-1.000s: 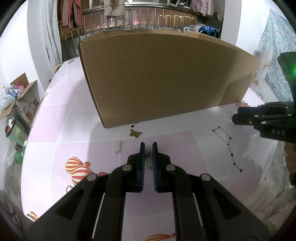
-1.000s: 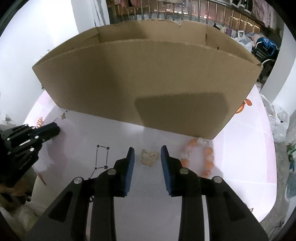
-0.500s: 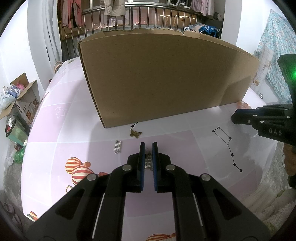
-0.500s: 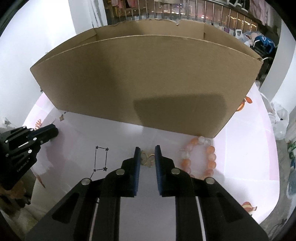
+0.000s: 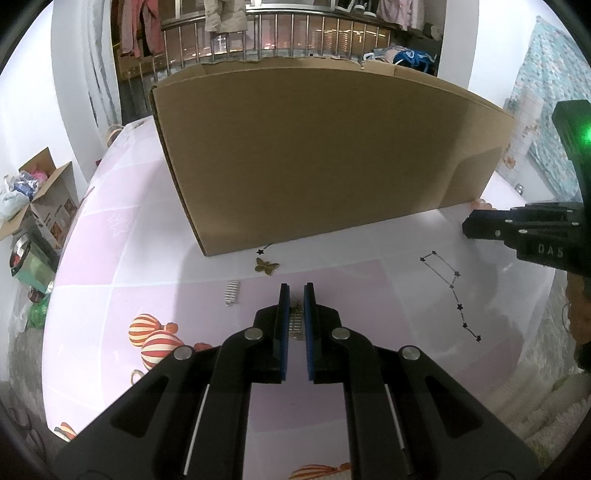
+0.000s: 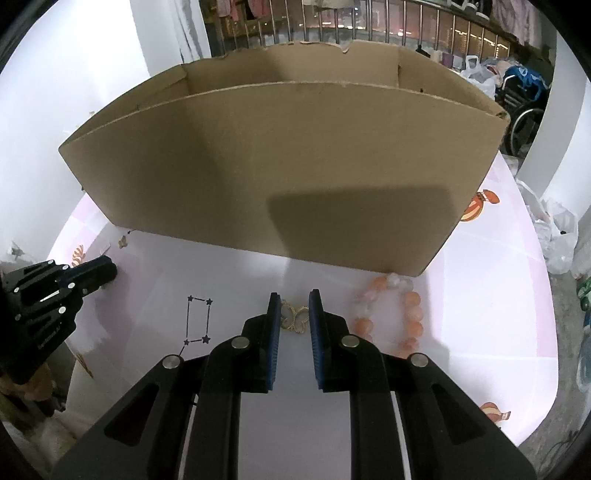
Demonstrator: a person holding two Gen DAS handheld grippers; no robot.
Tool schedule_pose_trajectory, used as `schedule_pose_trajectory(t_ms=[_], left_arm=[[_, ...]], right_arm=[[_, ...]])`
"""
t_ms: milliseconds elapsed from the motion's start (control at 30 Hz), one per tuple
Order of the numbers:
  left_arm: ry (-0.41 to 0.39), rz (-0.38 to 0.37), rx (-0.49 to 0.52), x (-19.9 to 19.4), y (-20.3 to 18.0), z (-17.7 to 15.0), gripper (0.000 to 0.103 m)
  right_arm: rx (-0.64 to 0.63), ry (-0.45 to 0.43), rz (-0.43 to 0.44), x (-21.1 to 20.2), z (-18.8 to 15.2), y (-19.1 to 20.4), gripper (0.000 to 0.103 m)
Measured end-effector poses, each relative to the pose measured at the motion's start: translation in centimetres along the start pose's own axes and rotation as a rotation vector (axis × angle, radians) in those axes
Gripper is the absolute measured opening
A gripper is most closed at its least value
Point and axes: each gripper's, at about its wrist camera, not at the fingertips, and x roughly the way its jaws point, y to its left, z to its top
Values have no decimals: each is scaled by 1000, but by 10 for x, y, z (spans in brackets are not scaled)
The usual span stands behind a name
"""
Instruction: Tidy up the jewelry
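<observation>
In front of the box (image 6: pixel 280 173), right claw (image 6: pixel 294 314) pinches the gold charm (image 6: pixel 294 318), left claw (image 5: pixel 295 312) a silver earring (image 5: pixel 296 320); thin pieces may slip on lifting.

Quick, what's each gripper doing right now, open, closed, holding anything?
Left gripper: closed on a small silver earring.
Right gripper: closed on the gold butterfly pendant beside the bead bracelet.

A lived-in home: clothes hanging (image 5: pixel 225 14) over a metal-barred balcony railing (image 5: pixel 295 37), an open cardboard box of oddments (image 5: pixel 44 199) on the floor.
</observation>
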Motion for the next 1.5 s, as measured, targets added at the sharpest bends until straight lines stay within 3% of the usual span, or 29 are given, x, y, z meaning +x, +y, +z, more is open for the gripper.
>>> schedule_pose_trajectory(t_ms=[200, 867, 1233, 1500], left_arm=[[-6, -4, 11, -4, 0, 1, 1], [-79, 4, -18, -50, 12, 4, 1], [-186, -17, -10, -99, 17, 35, 0], [-277, -48, 45, -126, 4, 74, 0]], right_arm=[[2, -16, -4, -7, -4, 3, 16], [-8, -70, 27, -28, -13, -1, 16], [-49, -173, 59, -69, 5, 3, 16], [-53, -273, 147, -109, 34, 2, 16]])
